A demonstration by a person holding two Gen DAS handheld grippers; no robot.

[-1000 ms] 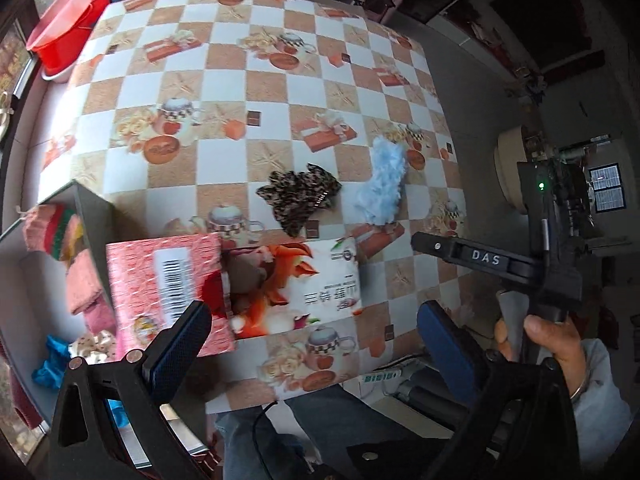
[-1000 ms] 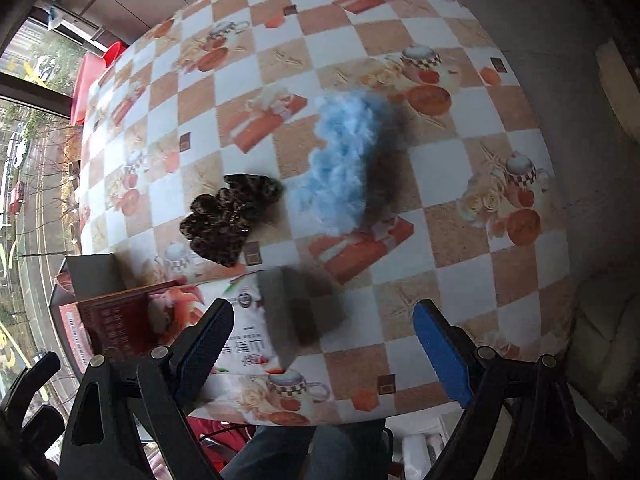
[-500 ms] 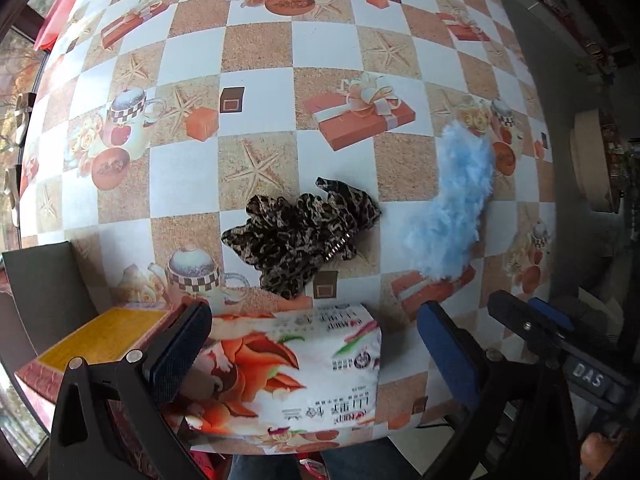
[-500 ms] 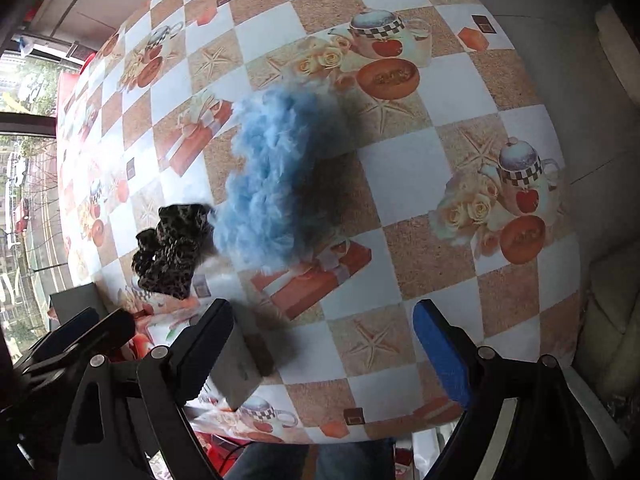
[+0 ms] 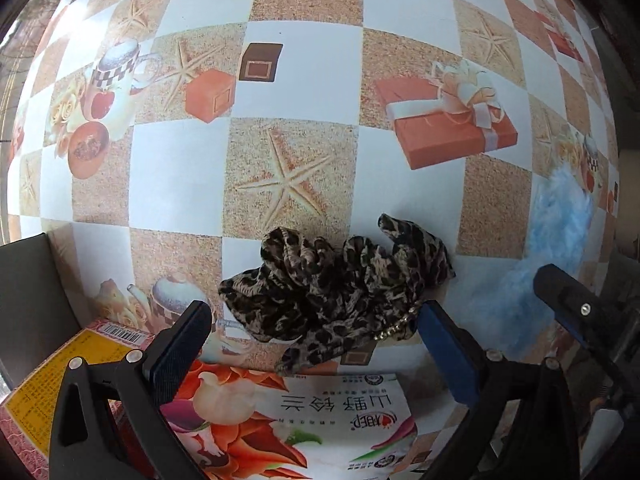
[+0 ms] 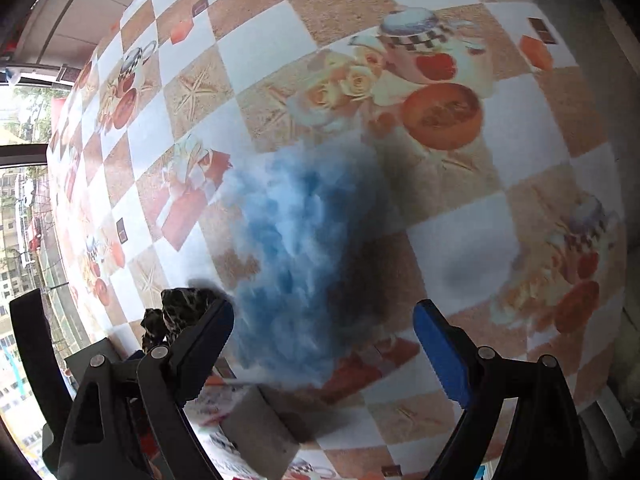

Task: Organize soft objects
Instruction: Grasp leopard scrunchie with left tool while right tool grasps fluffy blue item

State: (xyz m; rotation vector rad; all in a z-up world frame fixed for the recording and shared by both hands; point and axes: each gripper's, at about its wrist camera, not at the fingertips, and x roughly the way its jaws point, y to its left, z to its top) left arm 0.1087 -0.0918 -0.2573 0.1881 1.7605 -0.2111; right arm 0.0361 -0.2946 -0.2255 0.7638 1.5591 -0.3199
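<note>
In the left wrist view, the left gripper (image 5: 312, 336) hangs low over the tabletop (image 5: 180, 168) with its fingers (image 5: 180, 344) spread wide apart, holding nothing. A crumpled leopard-print cloth (image 5: 336, 284) lies in the lower middle of the frame, between the two fingertips and a little beyond them. Just below it, at the bottom centre, lies a flowered tissue pack (image 5: 288, 428); to its left, in the lower left corner, sits a red and yellow box (image 5: 52, 376). A fluffy blue piece (image 5: 556, 236) lies at the right edge, apart from the leopard cloth.

In the right wrist view, the right gripper (image 6: 324, 340) also has its fingers (image 6: 440, 356) wide apart and empty. The fluffy blue piece (image 6: 296, 264) fills the middle of the frame, blurred, reaching down between the fingertips. The leopard-print cloth (image 6: 176, 312) peeks out at lower left, behind the left finger. A grey block (image 6: 260, 428) sits at the bottom centre.
</note>
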